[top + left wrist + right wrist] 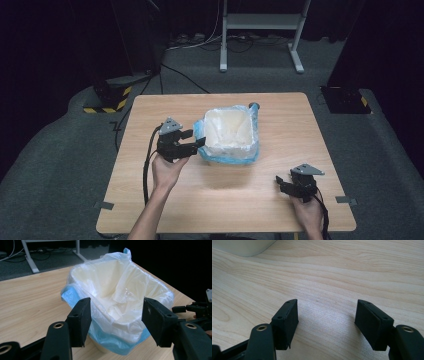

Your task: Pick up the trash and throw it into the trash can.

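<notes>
High view: left claw (192, 141) sits just beside the lined bin (228, 134) at mid-worktop (150, 200), far nearer than the right claw (284, 181). Left claw view: jaws apart, bag rim (117, 315) dead ahead. Right claw view: jaws apart over bare wood.

Lab or studio, black curtains (60, 45), grey carpet (50, 165), hazard-taped stand base (107, 102)

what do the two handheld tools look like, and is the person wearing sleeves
Both the left tool and right tool are black, with two flat block-shaped jaws, brass-ringed screw holes, a grey three-cornered plate on top and a trailing black cable. The forearms are bare, with no sleeves in sight.
</notes>
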The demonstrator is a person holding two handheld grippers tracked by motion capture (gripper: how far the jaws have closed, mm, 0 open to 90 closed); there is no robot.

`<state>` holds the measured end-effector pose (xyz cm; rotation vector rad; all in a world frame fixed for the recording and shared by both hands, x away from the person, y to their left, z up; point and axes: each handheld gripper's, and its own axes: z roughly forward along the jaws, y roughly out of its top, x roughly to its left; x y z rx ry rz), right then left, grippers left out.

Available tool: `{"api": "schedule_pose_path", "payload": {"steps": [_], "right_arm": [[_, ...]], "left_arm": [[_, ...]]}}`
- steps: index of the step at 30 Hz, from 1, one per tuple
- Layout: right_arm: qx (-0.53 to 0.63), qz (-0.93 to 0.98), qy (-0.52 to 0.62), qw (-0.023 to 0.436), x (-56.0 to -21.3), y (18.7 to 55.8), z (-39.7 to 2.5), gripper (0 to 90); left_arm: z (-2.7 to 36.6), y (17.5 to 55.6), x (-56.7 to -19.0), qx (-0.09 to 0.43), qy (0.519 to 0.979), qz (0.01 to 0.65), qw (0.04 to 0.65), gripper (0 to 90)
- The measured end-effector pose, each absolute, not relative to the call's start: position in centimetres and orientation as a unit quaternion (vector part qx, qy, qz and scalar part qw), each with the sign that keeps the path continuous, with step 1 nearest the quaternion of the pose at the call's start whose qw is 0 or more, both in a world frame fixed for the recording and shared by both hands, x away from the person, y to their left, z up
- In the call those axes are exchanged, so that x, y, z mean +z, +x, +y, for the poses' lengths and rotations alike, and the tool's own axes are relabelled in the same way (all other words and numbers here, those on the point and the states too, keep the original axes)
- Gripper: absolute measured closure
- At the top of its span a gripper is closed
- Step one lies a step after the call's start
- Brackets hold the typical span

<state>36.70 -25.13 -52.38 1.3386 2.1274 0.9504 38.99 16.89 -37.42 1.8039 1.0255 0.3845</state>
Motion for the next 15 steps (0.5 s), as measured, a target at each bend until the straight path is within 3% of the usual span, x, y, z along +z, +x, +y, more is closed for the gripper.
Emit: {"api": "schedule_pose_path", "payload": {"steps": [15], "right_arm": [[0.345,0.771,0.485,0.225,-52.4,36.7,-25.1,34.7]], "left_arm": [[19.9,35.2,-39.9,0.146,0.735,0.45,0.486,39.1]]}}
